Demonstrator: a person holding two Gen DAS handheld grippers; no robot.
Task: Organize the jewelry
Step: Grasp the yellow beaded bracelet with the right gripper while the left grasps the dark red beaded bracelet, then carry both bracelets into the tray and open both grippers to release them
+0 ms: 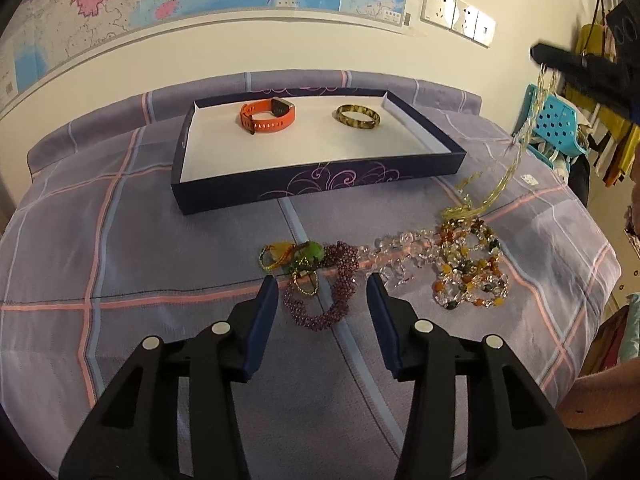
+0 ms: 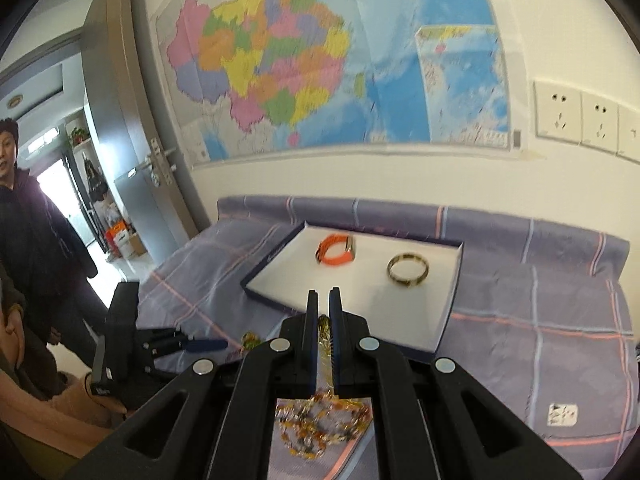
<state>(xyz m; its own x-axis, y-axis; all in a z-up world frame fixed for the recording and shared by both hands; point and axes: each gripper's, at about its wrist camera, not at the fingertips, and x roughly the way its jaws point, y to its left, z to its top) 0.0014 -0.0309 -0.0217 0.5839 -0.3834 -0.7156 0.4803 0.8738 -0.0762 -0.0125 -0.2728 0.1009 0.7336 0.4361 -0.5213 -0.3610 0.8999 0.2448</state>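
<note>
Surface is a bed (image 1: 160, 248) w/ plaid purple-grey cover, not a table. One shallow navy box tray (image 1: 320, 190), white inside, sits toward the wall; contents counted: 2 items, i.e. 1 orange watch (image 1: 267, 119) at left and 1 amber bangle (image 1: 358, 115) at right, well apart, both lying flat. In front of tray, on the cover, a loose heap of bead jewelry: 1 purple bead strand (image 1: 324, 300), 1 clear crystal strand (image 1: 396, 250), 1 mixed orange/clear bead cluster (image 1: 470, 270) (separate pieces not countable), 1 green-and-yellow piece (image 1: 296, 258). Left hand-held gripper (image 1: 322, 286) hovers low just before the heap, jaws spread wide, nothing between them; purple strand lies in line w/ the gap. Right hand-held gripper (image 2: 324, 304) is raised above the heap, jaws clamped nearly together on 1 yellow-gold bead necklace (image 1: 516, 160), which hangs slack from the pads down to the cover, lower end trailing beside the mixed cluster. Right wrist view: gold strand pinched between pads, heap blurred below. Wall behind: 1 map (image 2: 320, 60), 3 socket plates (image 1: 458, 16). 1 bystander (image 2: 24, 216) near the open door at left.
</note>
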